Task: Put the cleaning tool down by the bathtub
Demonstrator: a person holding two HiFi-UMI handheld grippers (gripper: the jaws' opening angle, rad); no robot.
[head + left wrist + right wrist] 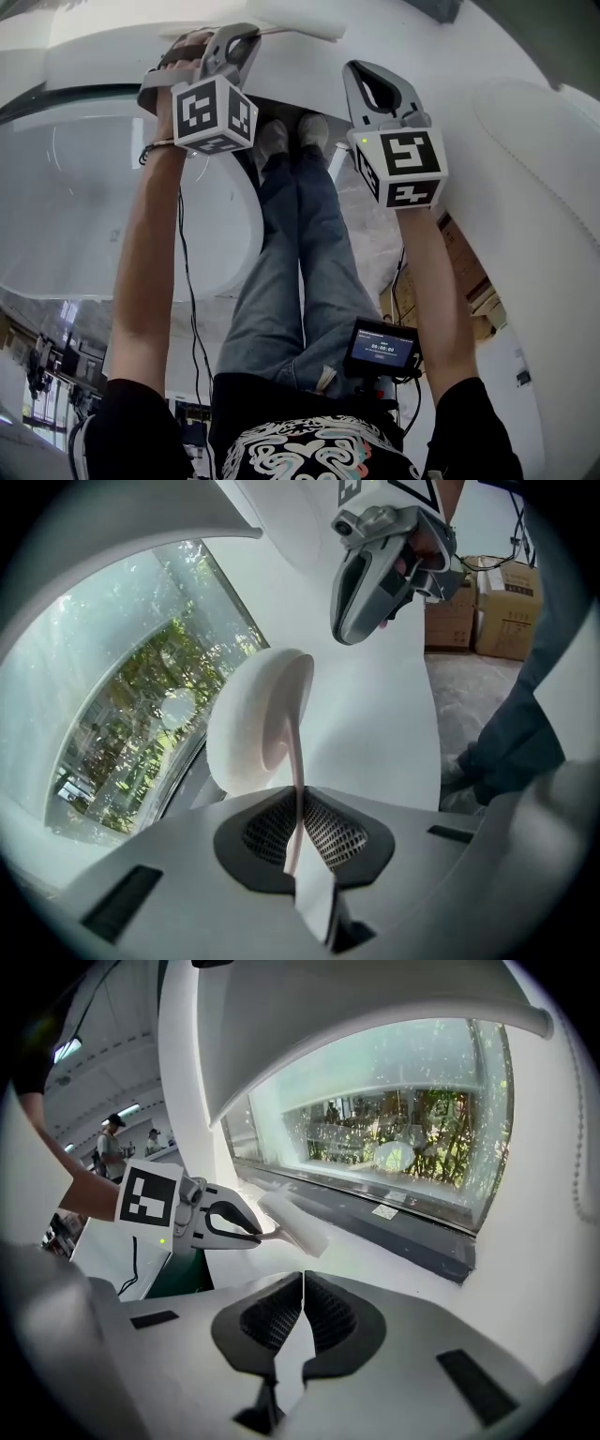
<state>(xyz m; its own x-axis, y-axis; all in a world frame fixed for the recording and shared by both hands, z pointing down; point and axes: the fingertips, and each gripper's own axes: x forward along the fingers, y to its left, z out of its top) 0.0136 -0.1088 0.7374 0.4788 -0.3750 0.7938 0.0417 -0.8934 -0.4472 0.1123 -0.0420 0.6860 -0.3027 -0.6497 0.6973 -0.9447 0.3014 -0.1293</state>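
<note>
The cleaning tool (253, 714) is a white oval pad on a thin pinkish handle. My left gripper (300, 799) is shut on that handle. The head view shows the left gripper (253, 33) at the top left, with the white tool (300, 23) sticking out to the right over the white bathtub ledge (309, 75). In the right gripper view the left gripper (258, 1235) holds the tool (298, 1230) just above the ledge (375, 1265). My right gripper (303, 1283) is shut with nothing in it, and hangs to the right (361, 70) of the left one.
A large curved window (403, 1119) runs behind the ledge. The person's legs and shoes (291, 141) stand between the grippers. Cardboard boxes (487, 611) sit on the floor to the right. People (112, 1143) stand far off in the room.
</note>
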